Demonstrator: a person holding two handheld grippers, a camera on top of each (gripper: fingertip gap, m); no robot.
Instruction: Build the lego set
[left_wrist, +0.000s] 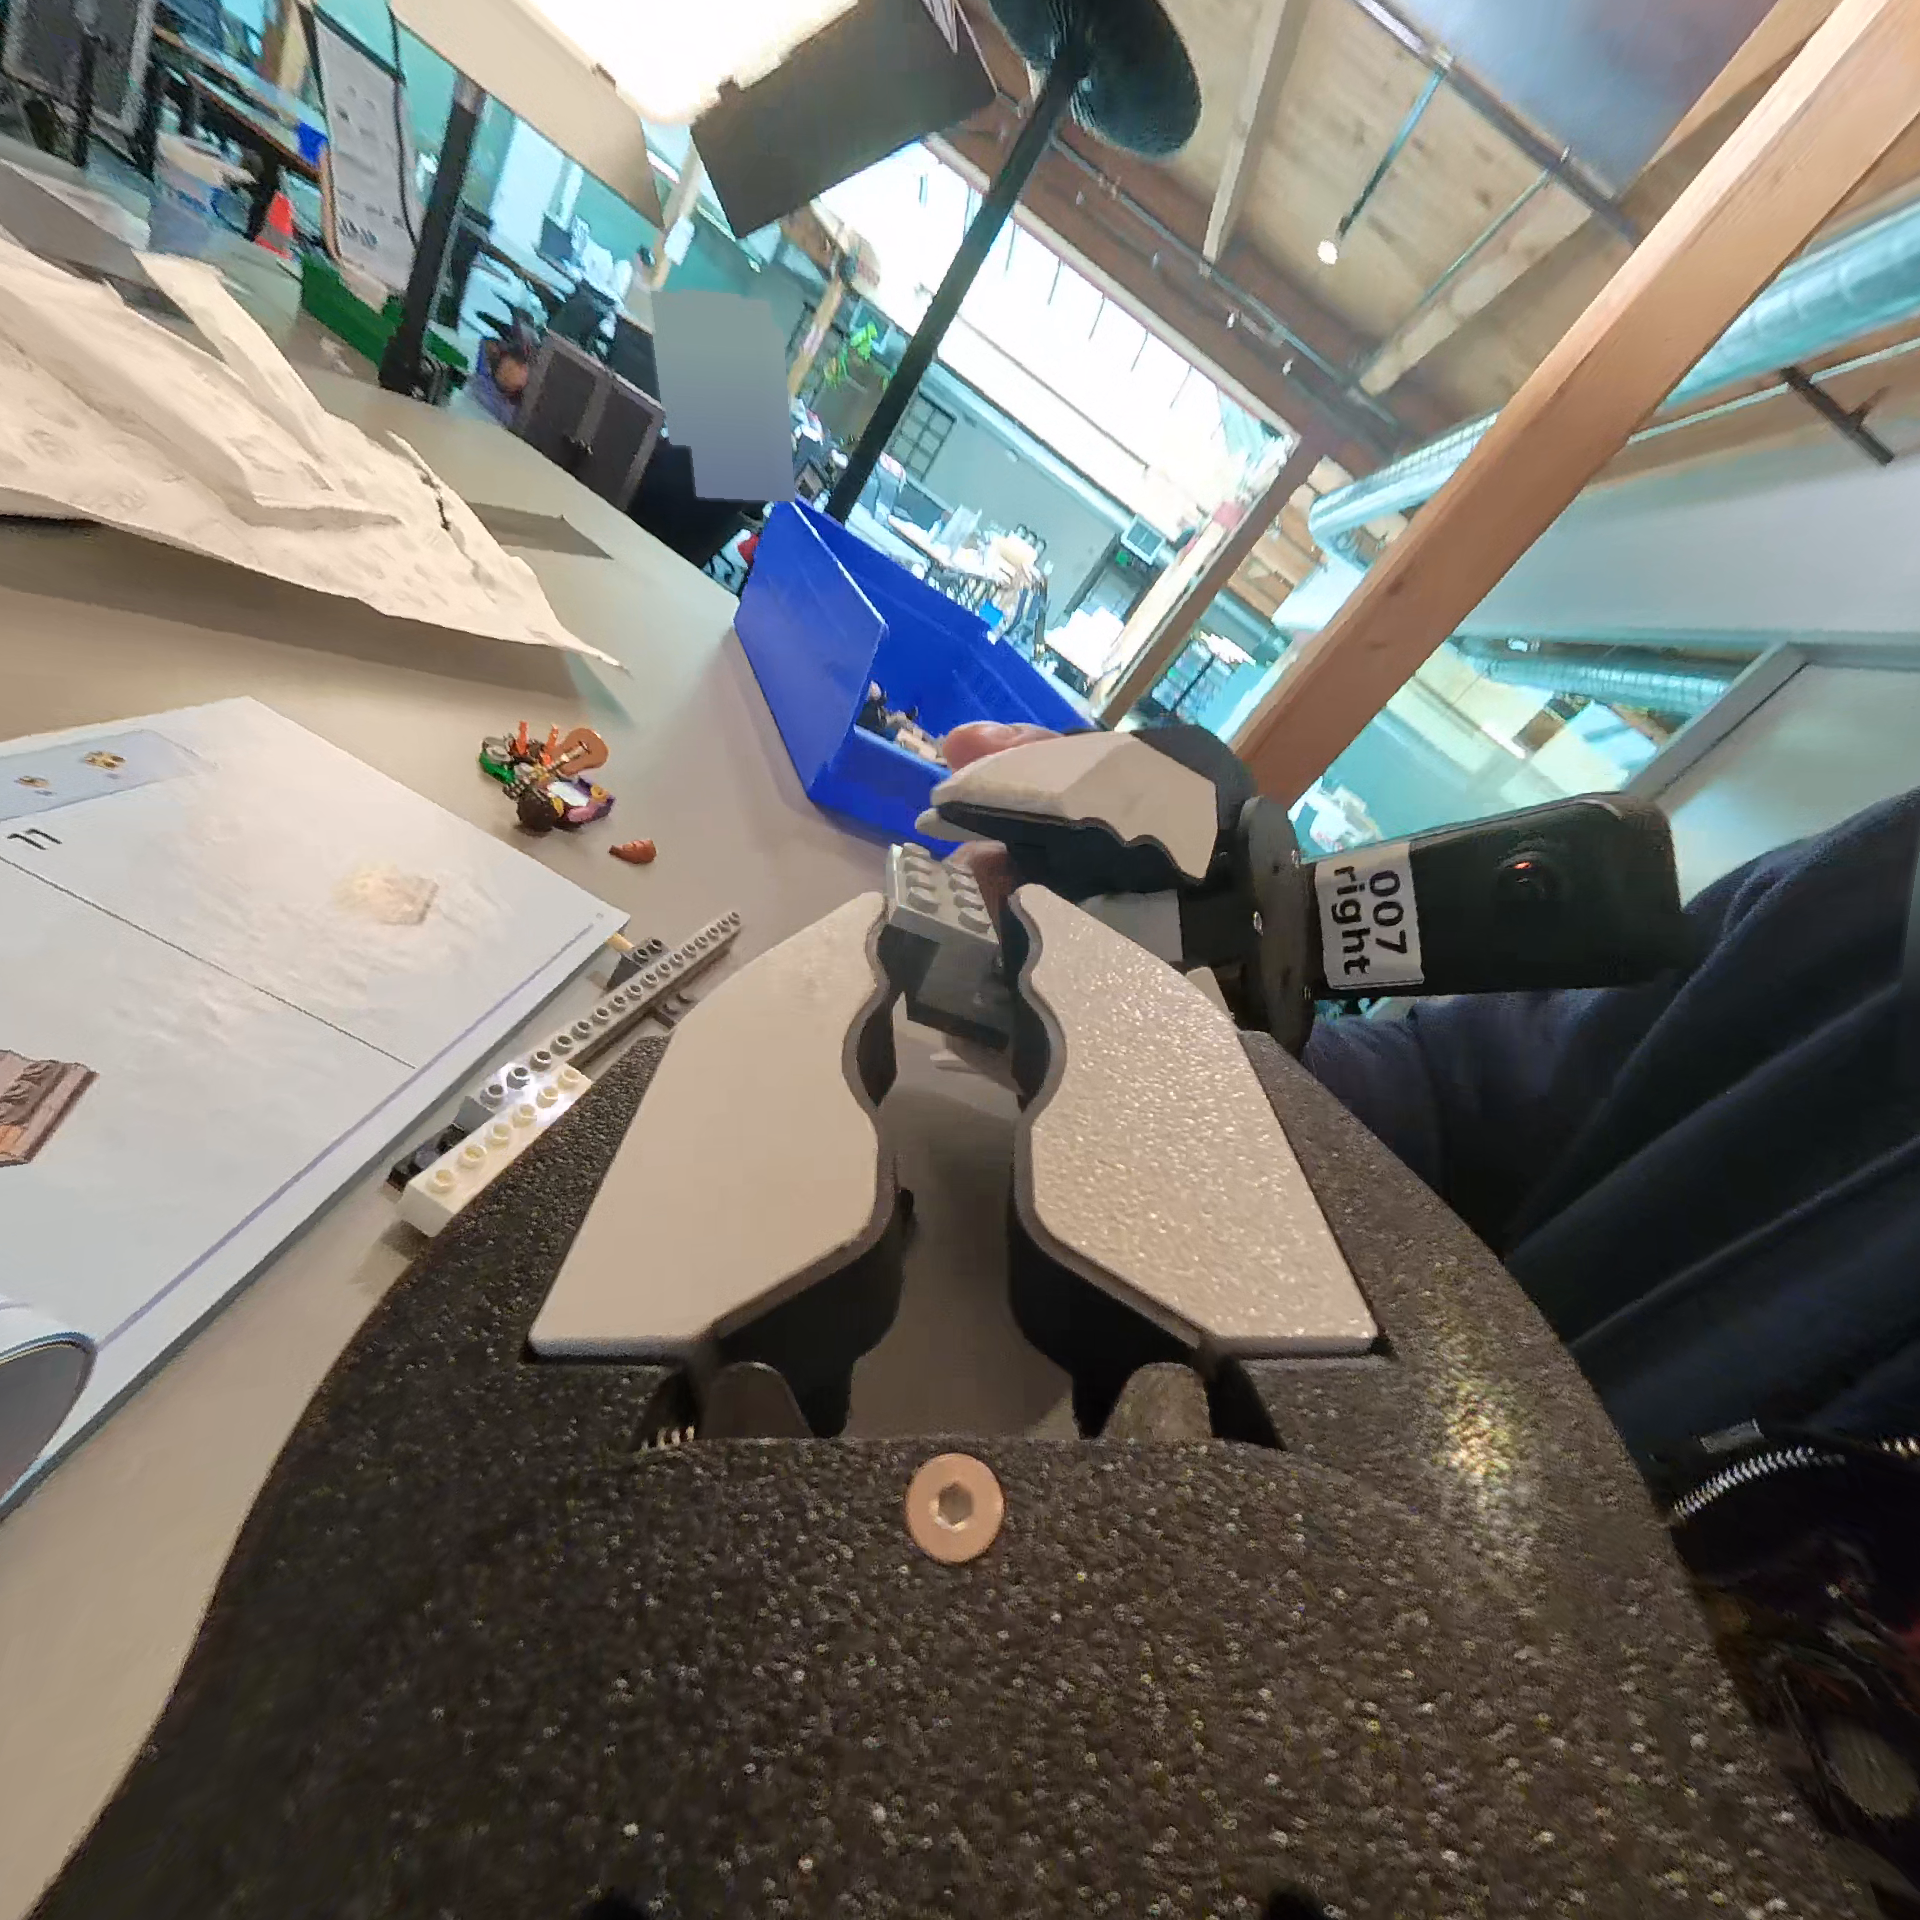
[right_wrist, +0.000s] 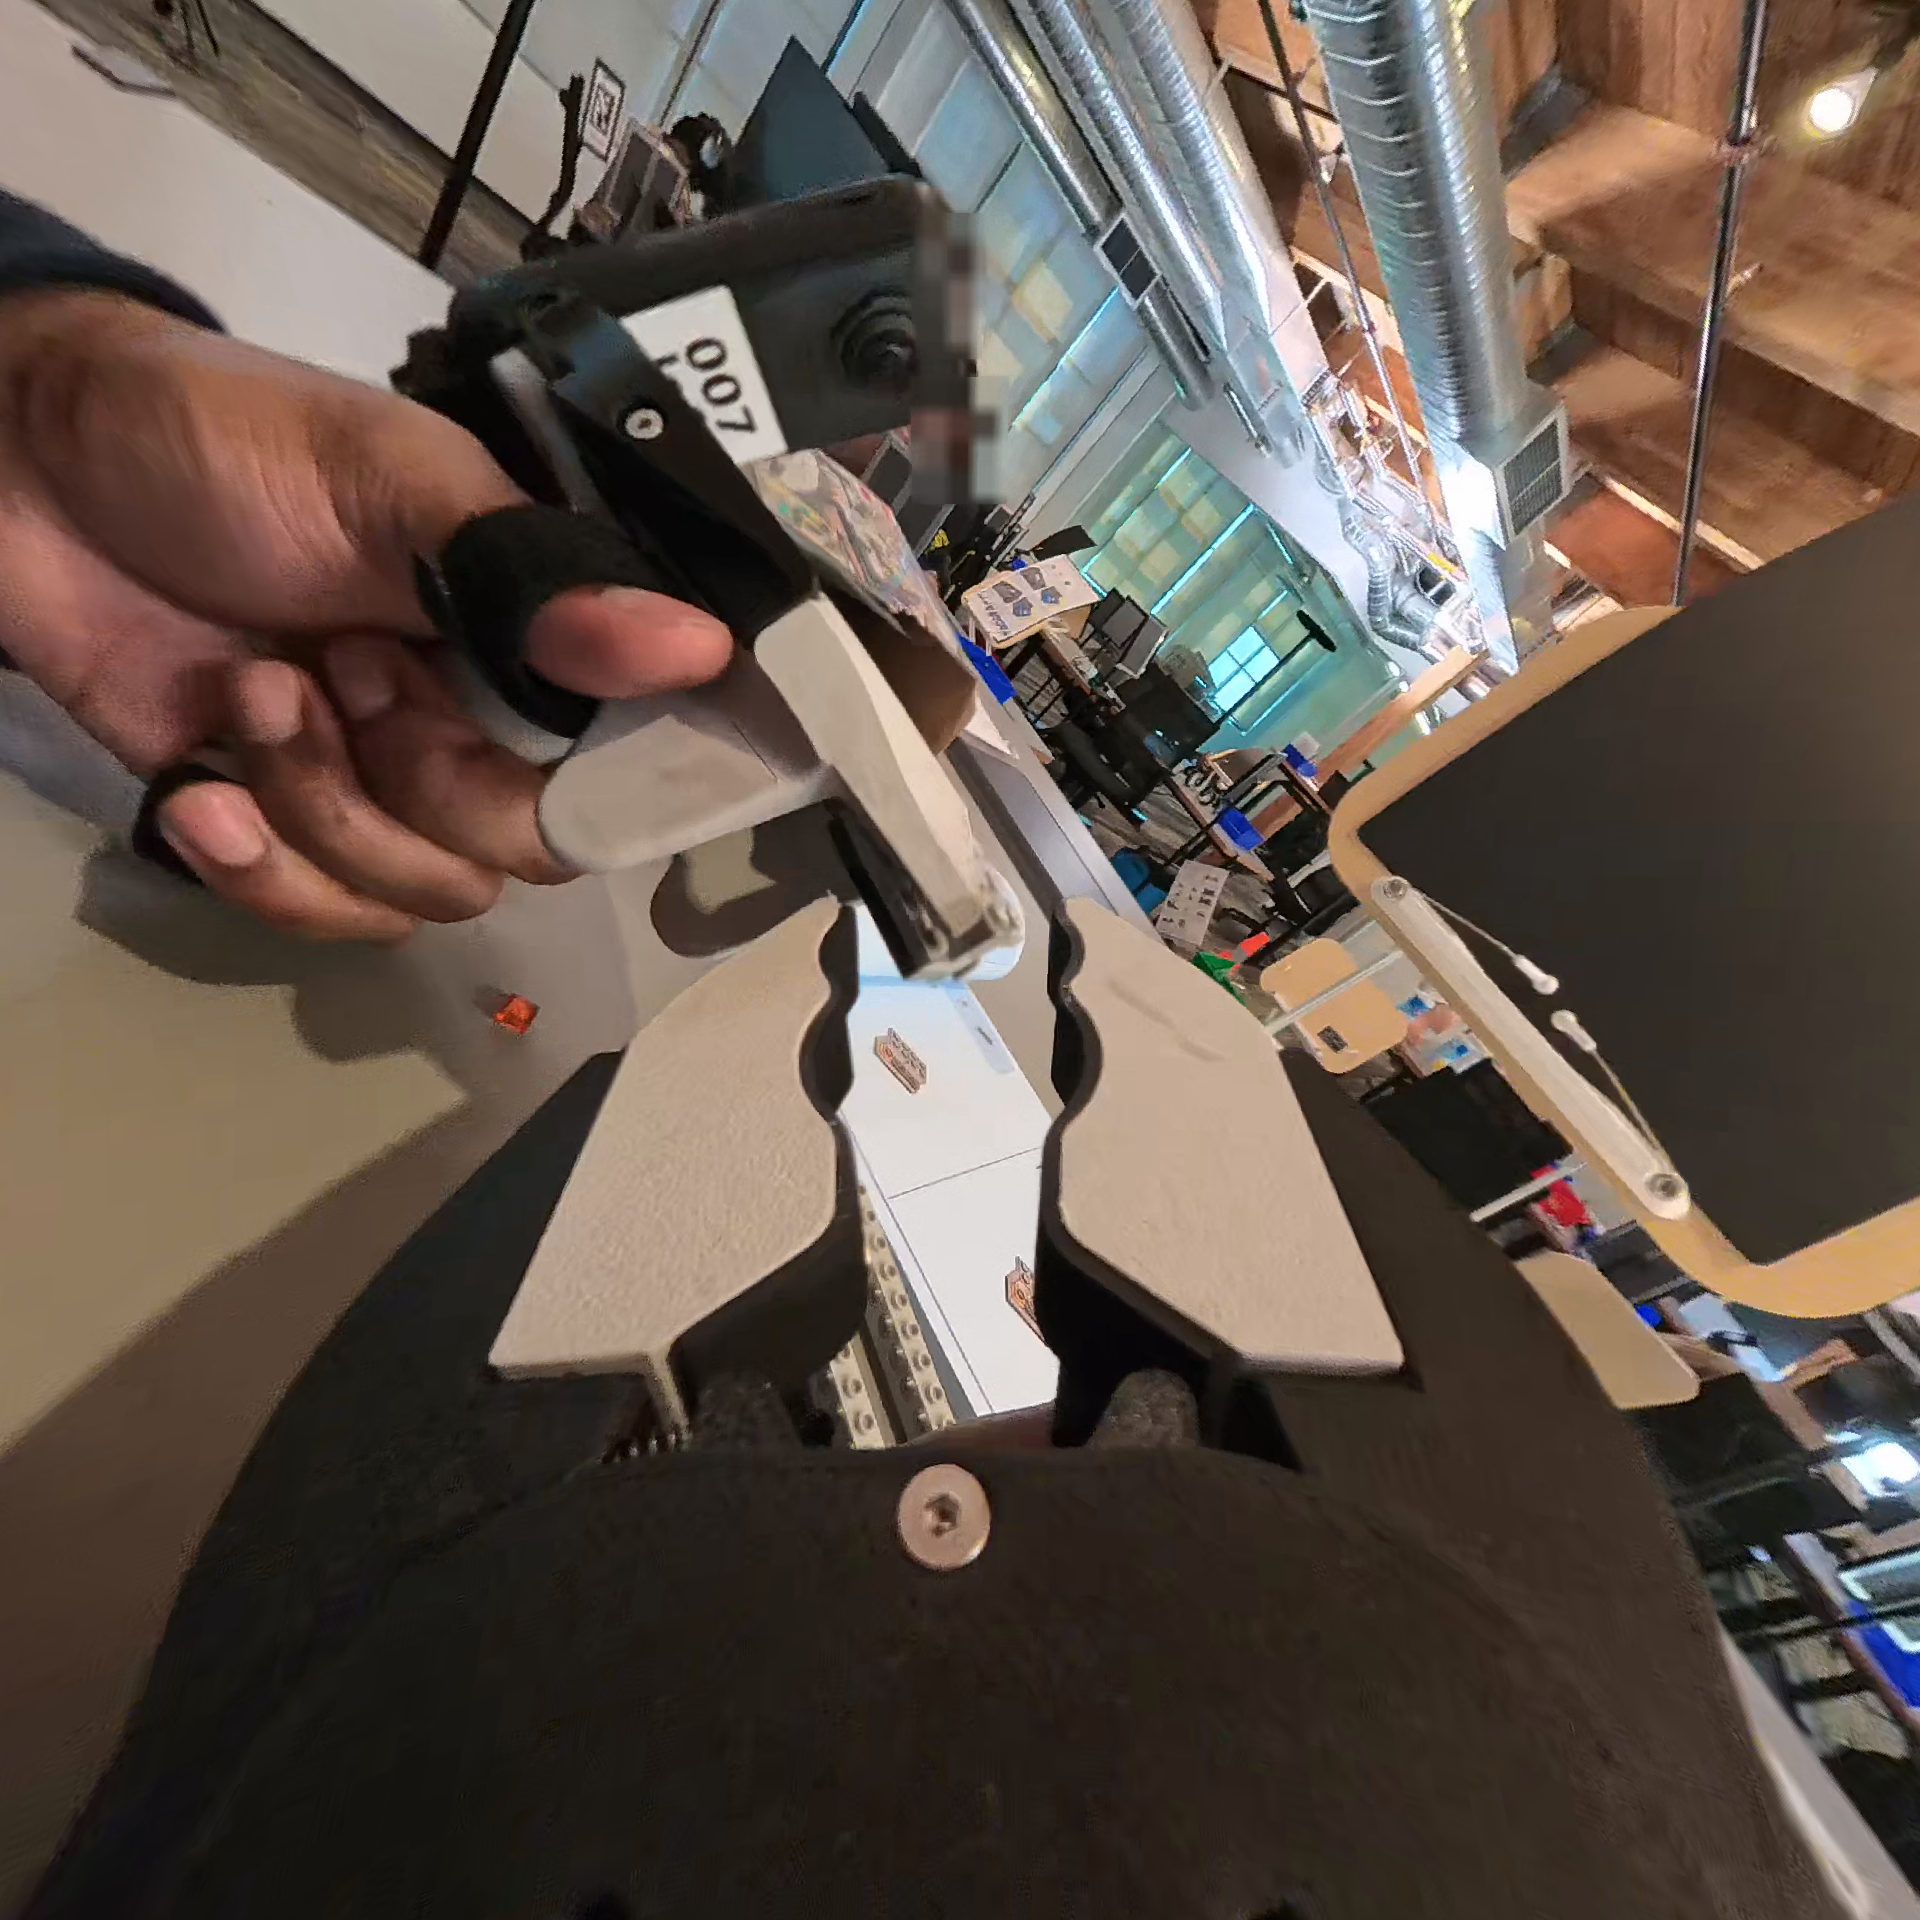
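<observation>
Lying across the grey bench (left_wrist: 312, 644), at nine o'clock of the left wrist view, a large open instruction booklet (left_wrist: 260, 935) of pale glossy paper is the biggest thing, with crumpled white printed sheets (left_wrist: 208, 447) beyond it at ten o'clock. A blue plastic bin (left_wrist: 831, 665) with small parts inside stands past centre at twelve o'clock. Along the booklet's edge lies a long grey studded plastic beam (left_wrist: 665, 977), its long axis running from seven o'clock towards one o'clock, with a white studded brick (left_wrist: 488, 1153) at its near end.

At the centre, the left gripper (left_wrist: 951, 966) is clamped on a small stack of grey and black studded plastic bricks (left_wrist: 940, 951); both fingers press its sides. The stack's studded face tilts up and away towards twelve o'clock, and its longer side seems to run along the fingers. By my judgement it is light, rigid and smooth-sided, so it could twist in a loose pinch; flat side walls are the surest hold, and pressed joints may pop apart if levered.

The right gripper (right_wrist: 951, 935) stands with jaws apart, nothing pressed between them; the left gripper's tip with the stack reaches into that gap from eleven o'clock.

Smallest are a heap of colourful tiny pieces (left_wrist: 545, 774), a brown curved piece (left_wrist: 634, 852) and an orange translucent stud (right_wrist: 511, 1010).
</observation>
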